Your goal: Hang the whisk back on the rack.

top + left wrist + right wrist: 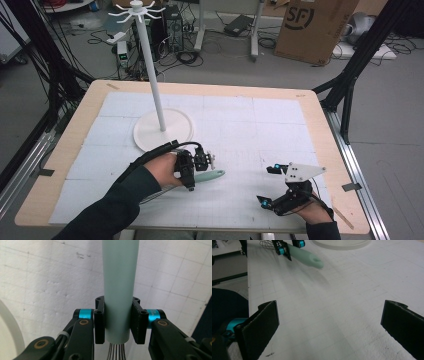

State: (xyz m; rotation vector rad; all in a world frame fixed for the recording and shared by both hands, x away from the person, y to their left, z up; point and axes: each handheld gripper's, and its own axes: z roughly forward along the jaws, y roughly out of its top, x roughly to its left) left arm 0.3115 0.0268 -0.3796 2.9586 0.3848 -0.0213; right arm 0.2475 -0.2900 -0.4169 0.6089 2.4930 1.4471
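Nearest the lens in the left gripper view, the left tongs [117, 323] are clamped on a whisk [120, 287]: both black pads press the sides of its pale green handle just above the end where the steel wires come out at the bottom of the frame. From above, those tongs [192, 167] sit at lower centre-left over the white gridded mat [240, 130] that covers the desk [75, 130], with the handle [210, 175] poking out to the right and the wires running lower left beneath the dark sleeve [115, 205]. Whether the whisk touches the mat cannot be told. Just above the hand, a white stand [163, 129] rests its round base on the mat, its thin pole rising to a ring of hooks at the top of the frame. At lower right, well apart from the whisk, the right tongs [268, 185] have their jaws spread wide with nothing between them. Its own view has the whisk [305, 256] at upper left, beyond the open pads.
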